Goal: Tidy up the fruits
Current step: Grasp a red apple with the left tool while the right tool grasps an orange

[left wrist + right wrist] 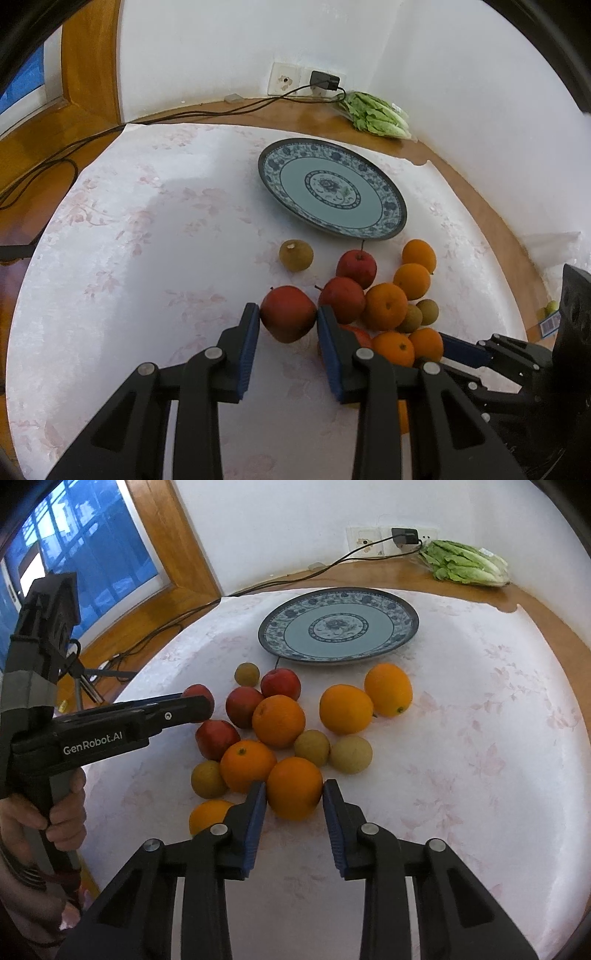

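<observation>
From the left wrist view, the left hand-held gripper [288,317] has its two blue pads pressed against the sides of a red apple [288,314], pinching it at the near left edge of the fruit pile. Just right of it lie two more red apples [343,298], several oranges [385,305] and small brownish-green fruits [296,255], crowded together and touching one another. The tip of the right hand-held gripper [463,350] reaches in from the lower right beside the oranges. Beyond the pile, a blue patterned plate [391,212] sits empty on the pale floral cloth [147,258] that covers the wooden table [491,206]. A bag of leafy greens [376,116] rests at the back near a wall socket [284,81] with a black charger [325,81] plugged in; its cable [110,133] trails off to the left.

From the right wrist view, the right hand-held gripper [294,794] is spread about an orange's width, its pads flanking the nearest orange [294,788] and touching or nearly touching its sides; whether it truly grips I cannot tell. The left hand-held gripper [201,701] comes in from the left, held by a bare hand [55,812], its fingers closed over a red apple [197,692] that is mostly hidden. The rest of the fruit lies between the two tools and the plate [406,631]. A window [74,554] with a wooden frame fills the upper left corner, and the wall behind is white
</observation>
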